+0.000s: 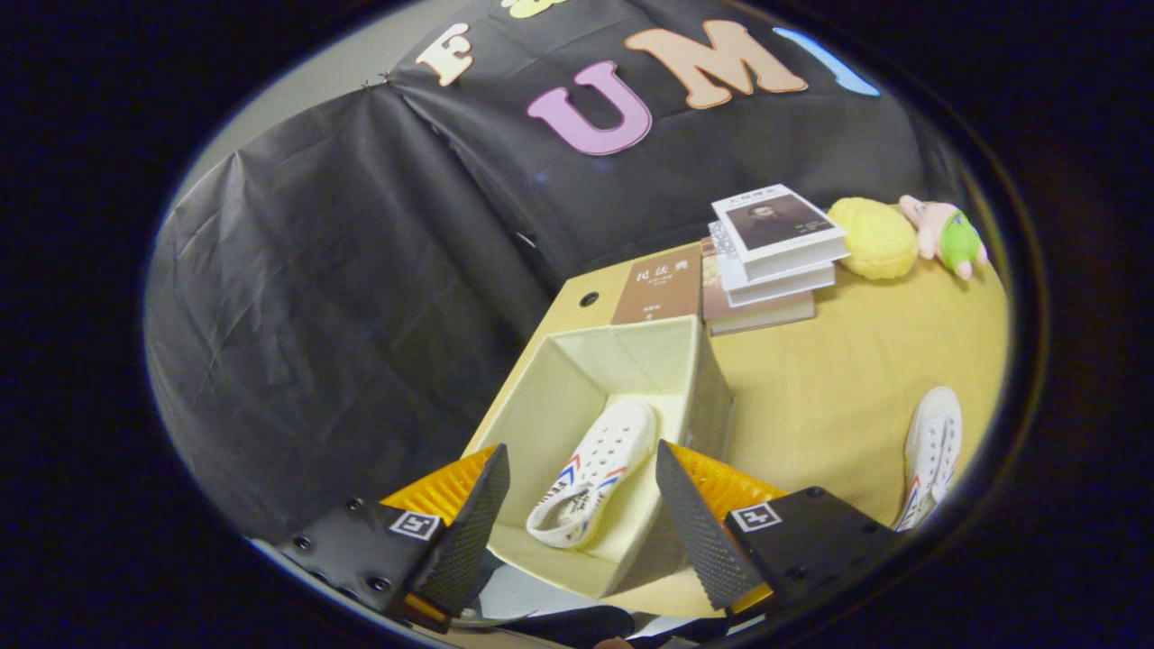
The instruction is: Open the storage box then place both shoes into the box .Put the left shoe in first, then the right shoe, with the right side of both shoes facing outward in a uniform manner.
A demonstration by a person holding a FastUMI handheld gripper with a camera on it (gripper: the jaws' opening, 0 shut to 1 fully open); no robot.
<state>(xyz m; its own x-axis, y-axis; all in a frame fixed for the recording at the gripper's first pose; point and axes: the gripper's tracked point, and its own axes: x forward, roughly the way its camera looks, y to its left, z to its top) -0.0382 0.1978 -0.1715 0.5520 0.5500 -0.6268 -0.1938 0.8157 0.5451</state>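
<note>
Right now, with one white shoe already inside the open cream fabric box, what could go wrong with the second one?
The gripper is open, holding nothing. The second white canvas shoe lies on the wooden table, off beyond one finger, so the reach is sideways. The first white shoe lies diagonally across the cream fabric box, which may leave little room. The soft wall could buckle if bumped.
</note>
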